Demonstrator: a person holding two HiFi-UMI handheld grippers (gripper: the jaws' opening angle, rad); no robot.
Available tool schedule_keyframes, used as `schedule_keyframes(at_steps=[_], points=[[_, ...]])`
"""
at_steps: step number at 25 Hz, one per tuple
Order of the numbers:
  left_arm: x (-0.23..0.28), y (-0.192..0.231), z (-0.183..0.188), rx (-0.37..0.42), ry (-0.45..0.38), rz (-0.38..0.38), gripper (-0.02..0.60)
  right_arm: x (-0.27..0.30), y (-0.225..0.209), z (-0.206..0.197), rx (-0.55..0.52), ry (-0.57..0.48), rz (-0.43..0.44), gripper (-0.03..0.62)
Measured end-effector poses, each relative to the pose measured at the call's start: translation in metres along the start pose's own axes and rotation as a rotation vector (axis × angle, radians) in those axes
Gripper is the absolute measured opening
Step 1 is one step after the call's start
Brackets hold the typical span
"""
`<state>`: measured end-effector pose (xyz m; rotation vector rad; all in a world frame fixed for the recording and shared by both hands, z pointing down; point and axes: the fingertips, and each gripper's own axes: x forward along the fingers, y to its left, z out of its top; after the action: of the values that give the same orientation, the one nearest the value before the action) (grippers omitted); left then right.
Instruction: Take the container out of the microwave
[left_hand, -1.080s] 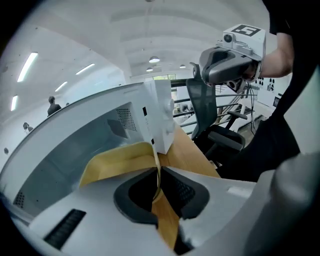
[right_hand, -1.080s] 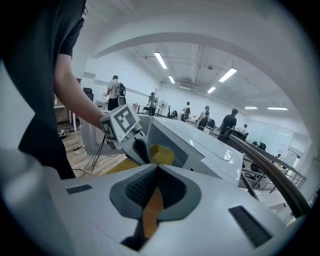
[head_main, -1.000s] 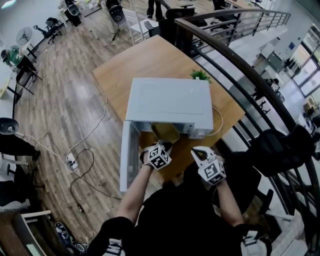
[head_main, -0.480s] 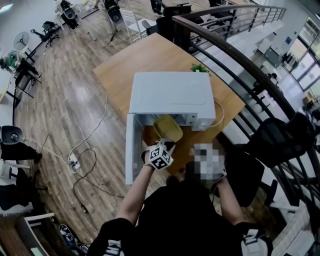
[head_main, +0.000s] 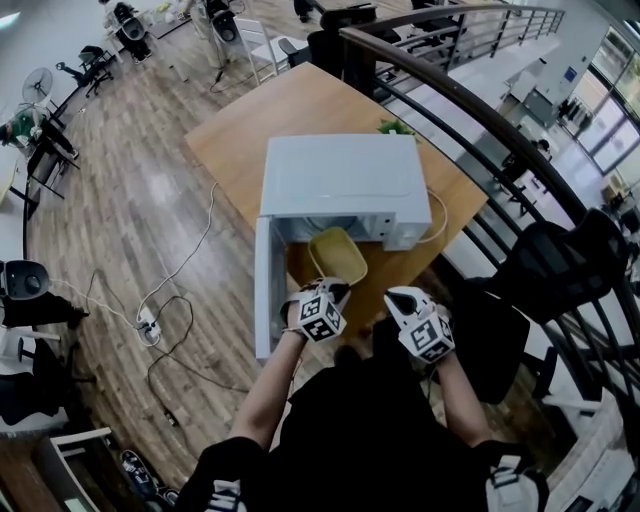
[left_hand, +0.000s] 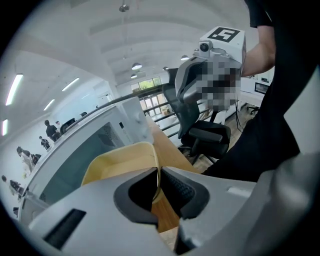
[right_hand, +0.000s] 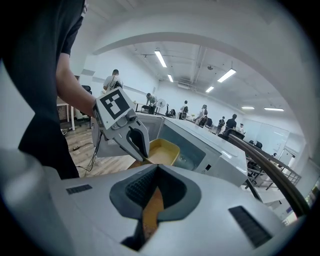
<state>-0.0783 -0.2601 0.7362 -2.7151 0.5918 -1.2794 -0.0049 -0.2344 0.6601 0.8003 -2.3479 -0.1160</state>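
Now farther out of microwave (head_main: 340, 180), yellow container (head_main: 337, 256), left claw (left_hand: 159, 186) pinching rim.

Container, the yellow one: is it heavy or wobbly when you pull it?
Probably light: the left gripper holds the container by one thin rim. It looks stiff: no sag shows. Gripped at one edge only, it might tip.

Yellow container (head_main: 338, 257); seemingly half outside microwave (head_main: 340, 180)

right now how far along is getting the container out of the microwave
Done: the microwave door stands open. In hand: the left gripper grips the yellow container by its rim, mostly out of the opening. Left: pull it clear and set it down. The right gripper is shut, empty.
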Motion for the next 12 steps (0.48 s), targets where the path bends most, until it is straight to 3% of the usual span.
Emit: schedule_keyframes(at_steps=[12], points=[[-0.040, -0.024, 0.007, 0.016, -0.007, 0.037, 0.026, -0.002, 0.014, 0.003, -0.034, 0.006, 0.040, -0.002]])
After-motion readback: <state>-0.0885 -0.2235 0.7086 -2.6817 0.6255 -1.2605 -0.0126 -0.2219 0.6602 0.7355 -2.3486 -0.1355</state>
